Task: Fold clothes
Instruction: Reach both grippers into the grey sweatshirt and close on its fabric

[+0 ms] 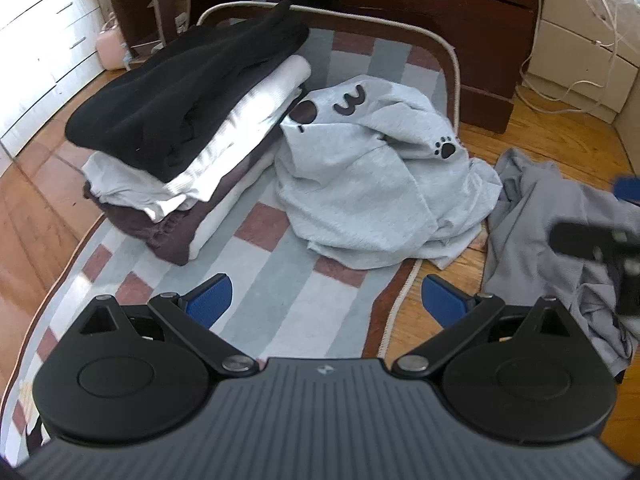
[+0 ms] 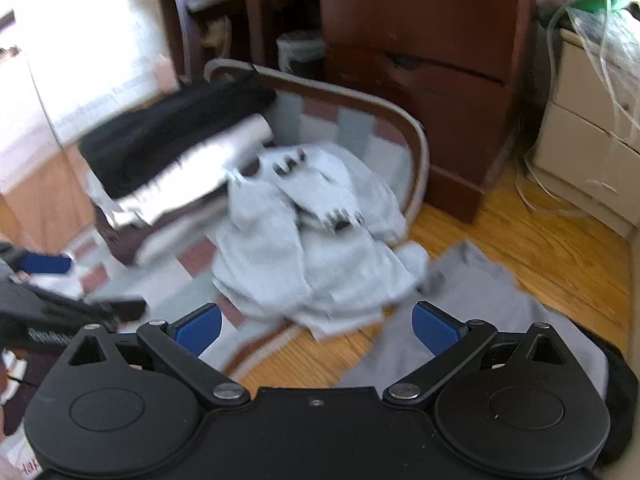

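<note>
A crumpled light grey garment (image 1: 372,184) with a dark "3" and a paw print lies on a checked rug (image 1: 280,280); it also shows in the right wrist view (image 2: 312,248). A darker grey garment (image 1: 548,240) lies crumpled on the wooden floor to its right, seen too in the right wrist view (image 2: 472,304). A stack of folded clothes (image 1: 188,120), black on top, sits at the rug's left. My left gripper (image 1: 326,304) is open and empty above the rug's near edge. My right gripper (image 2: 316,330) is open and empty, over the floor before the garments.
A dark wooden dresser (image 1: 440,12) stands behind the rug. White drawers (image 1: 40,40) are at the left, and a cream cabinet (image 2: 592,136) with loose cables is at the right. The wooden floor (image 1: 540,128) surrounds the rug. The right wrist view is blurred.
</note>
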